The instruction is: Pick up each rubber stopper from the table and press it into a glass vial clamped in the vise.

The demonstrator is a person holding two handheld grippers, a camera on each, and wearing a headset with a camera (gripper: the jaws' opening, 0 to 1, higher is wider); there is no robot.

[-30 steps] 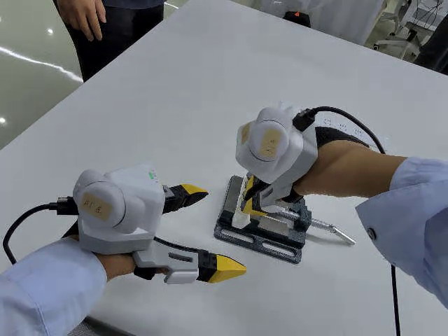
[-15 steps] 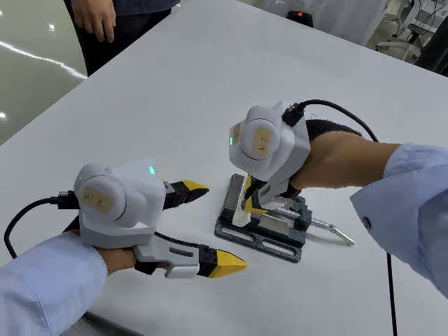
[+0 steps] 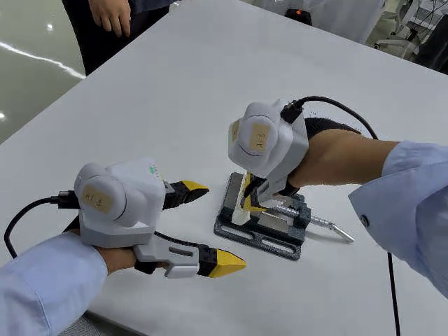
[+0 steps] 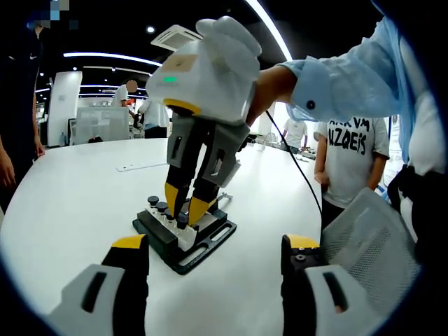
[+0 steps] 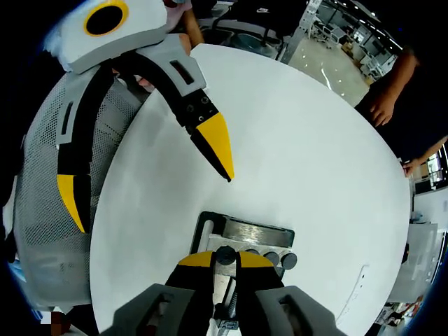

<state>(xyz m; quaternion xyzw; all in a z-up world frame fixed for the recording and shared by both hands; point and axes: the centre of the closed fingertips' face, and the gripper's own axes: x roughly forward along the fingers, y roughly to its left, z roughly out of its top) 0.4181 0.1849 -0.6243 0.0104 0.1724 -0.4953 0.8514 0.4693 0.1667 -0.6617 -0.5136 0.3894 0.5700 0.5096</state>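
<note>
Table (image 3: 175,91): white, work set near front edge.
Vise (image 3: 255,236): flat on table. It clamps a row of vials (image 4: 187,238) upright, so one gripper can press w/o a second steadying.
Left gripper (image 3: 207,225): low beside vise, apart from it, jaws wide, nothing held. Judged idle and clear of the press path.
Right gripper (image 3: 250,201): points down over vise end, jaws drawn nearly together onto a dark stopper (image 5: 225,255) at a vial mouth. Vertical hold suits a straight push.
Other stoppers (image 5: 278,260): on neighbouring vials.
Step judged: seating. Depth can't be told.
</note>
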